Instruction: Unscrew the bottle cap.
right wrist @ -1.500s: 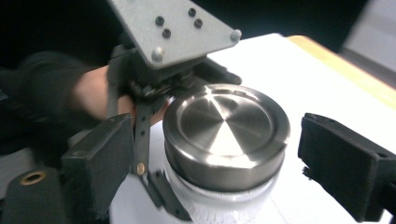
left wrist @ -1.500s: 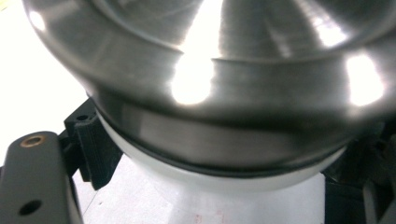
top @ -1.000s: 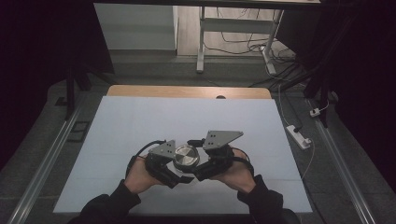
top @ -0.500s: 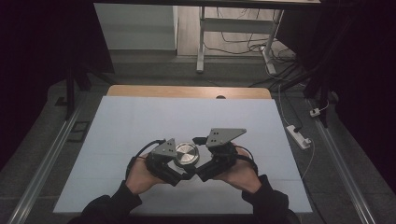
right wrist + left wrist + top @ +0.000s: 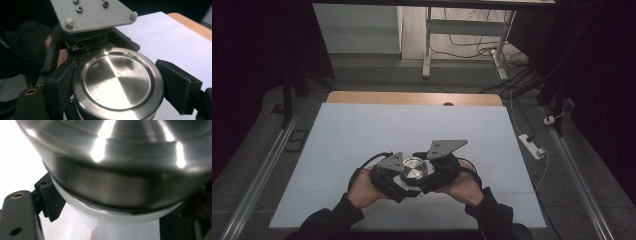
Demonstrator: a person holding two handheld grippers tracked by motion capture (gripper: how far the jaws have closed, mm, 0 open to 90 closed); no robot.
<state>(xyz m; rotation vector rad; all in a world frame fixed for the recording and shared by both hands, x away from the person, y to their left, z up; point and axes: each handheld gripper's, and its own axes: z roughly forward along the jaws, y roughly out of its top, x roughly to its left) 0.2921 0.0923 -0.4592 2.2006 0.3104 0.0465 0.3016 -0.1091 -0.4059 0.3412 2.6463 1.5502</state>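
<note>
High view, two grippers, left gripper [image 5: 398, 176], right gripper [image 5: 426, 175], one steel tin [image 5: 414, 167] between.

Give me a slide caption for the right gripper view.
Right gripper's jaws clamp a round brushed-steel lid from both sides, the left gripper's grey plate just behind it.

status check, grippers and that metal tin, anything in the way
Right gripper shut on steel tin. Left gripper against the tin, jaw state unclear. White table around them bare.
</note>
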